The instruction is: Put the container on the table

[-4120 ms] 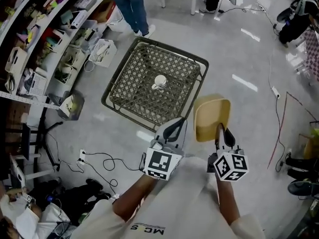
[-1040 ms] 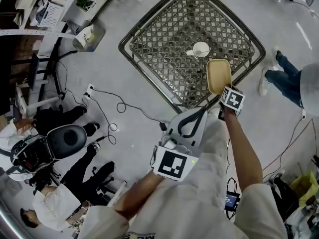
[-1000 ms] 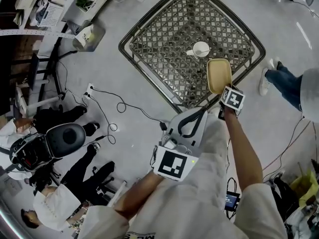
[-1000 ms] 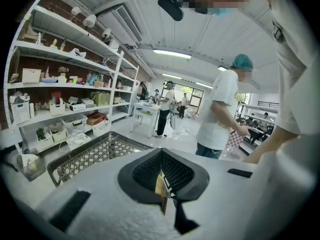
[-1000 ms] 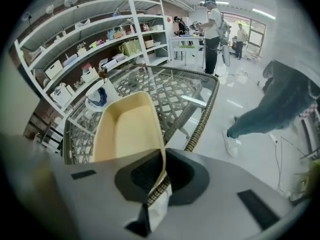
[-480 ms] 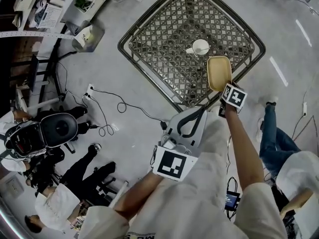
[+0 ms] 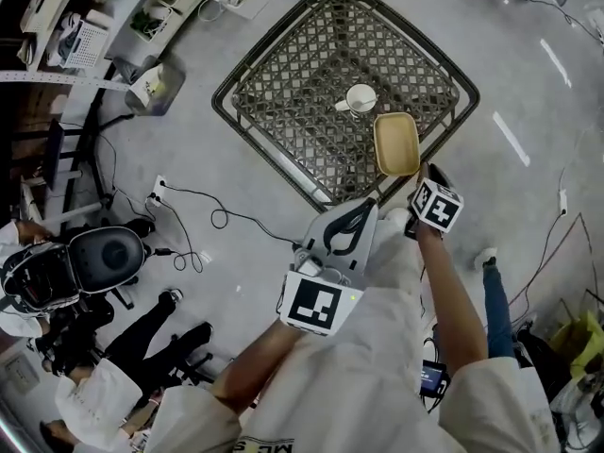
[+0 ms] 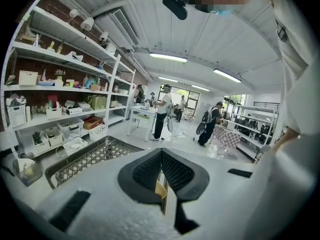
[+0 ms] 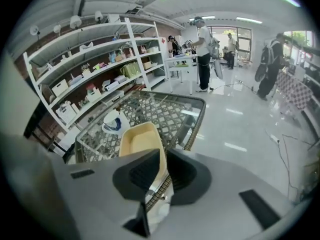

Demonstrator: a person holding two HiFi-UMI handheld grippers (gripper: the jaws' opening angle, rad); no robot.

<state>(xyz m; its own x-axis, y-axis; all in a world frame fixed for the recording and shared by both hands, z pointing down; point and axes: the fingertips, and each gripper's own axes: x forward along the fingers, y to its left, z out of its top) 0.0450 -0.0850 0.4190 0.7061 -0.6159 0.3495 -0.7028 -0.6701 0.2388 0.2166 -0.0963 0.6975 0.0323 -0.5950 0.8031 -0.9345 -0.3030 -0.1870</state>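
Note:
A shallow yellow container [image 7: 396, 143] hangs over the near right corner of the woven lattice table [image 7: 283, 92], just beside a white cup [image 7: 360, 98]. My right gripper [image 7: 423, 170] is shut on the container's near rim. In the right gripper view the container [image 9: 137, 139] stretches ahead of the right gripper [image 9: 162, 156], low over the table [image 9: 175, 109], with the cup [image 9: 114, 121] to its left. Whether it touches the table I cannot tell. My left gripper [image 7: 363, 206] is held back off the table, shut on nothing [image 8: 161, 151].
Shelves with bins [image 7: 94, 17] run along the upper left. A white bucket [image 7: 149, 85] and cables [image 7: 189, 225] lie on the floor left of the table. People sit at the lower left [image 7: 94, 272]. A person's legs [image 7: 495, 286] show at the right.
Over four seconds my right gripper has carried the container from above the floor to the table's corner beside the cup. In the last second it has barely shifted; a passer-by has walked along the right.

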